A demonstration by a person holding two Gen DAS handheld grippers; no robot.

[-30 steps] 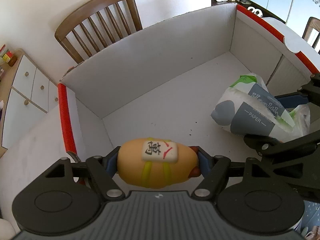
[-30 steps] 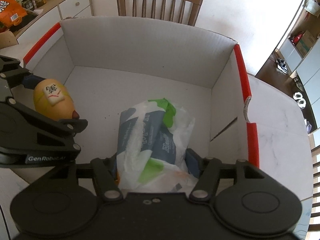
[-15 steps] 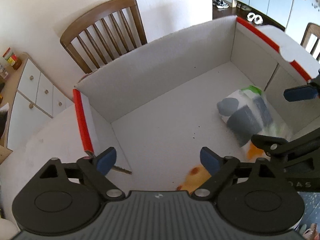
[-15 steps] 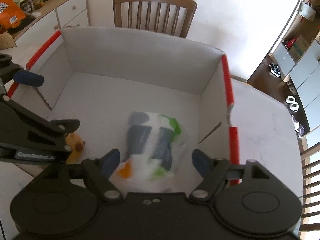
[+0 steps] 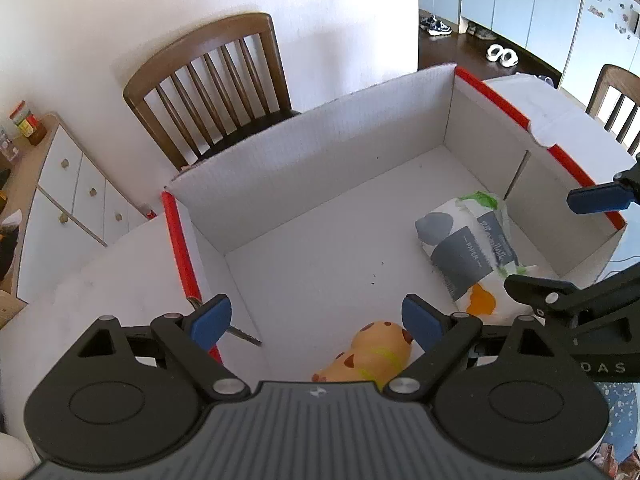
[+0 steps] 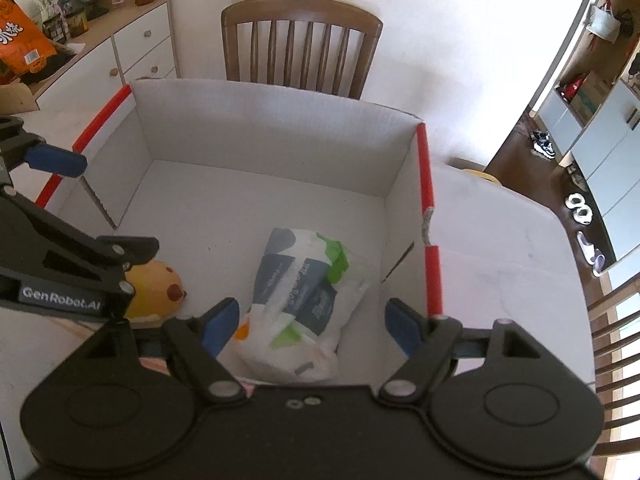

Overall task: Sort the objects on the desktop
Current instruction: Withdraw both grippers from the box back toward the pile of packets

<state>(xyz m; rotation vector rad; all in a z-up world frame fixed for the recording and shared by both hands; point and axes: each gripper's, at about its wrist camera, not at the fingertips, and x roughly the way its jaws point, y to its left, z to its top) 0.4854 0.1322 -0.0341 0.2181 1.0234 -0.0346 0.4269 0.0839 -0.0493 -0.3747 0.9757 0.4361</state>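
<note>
Both pairs of jaws stand apart and hold nothing above a white corrugated cardboard box edged with red tape. The left gripper, blue-padded and black-framed, fills the bottom of its own view; the rounded orange plush toy with brown spots and yellow stripes lies on the box floor low in the frame, near the right pad and partly hidden by the gripper body. In the right wrist view the right gripper hovers over the white plastic pack of paper tissues printed in grey and green, which rests free on the box floor at lower centre, between the pads but untouched. The toy sits at centre left there, just apart from the pack. The box stands on a white surface. A brown wooden slat-backed chair stands behind the box at upper centre, and a white chest of drawers occupies the upper left.
</note>
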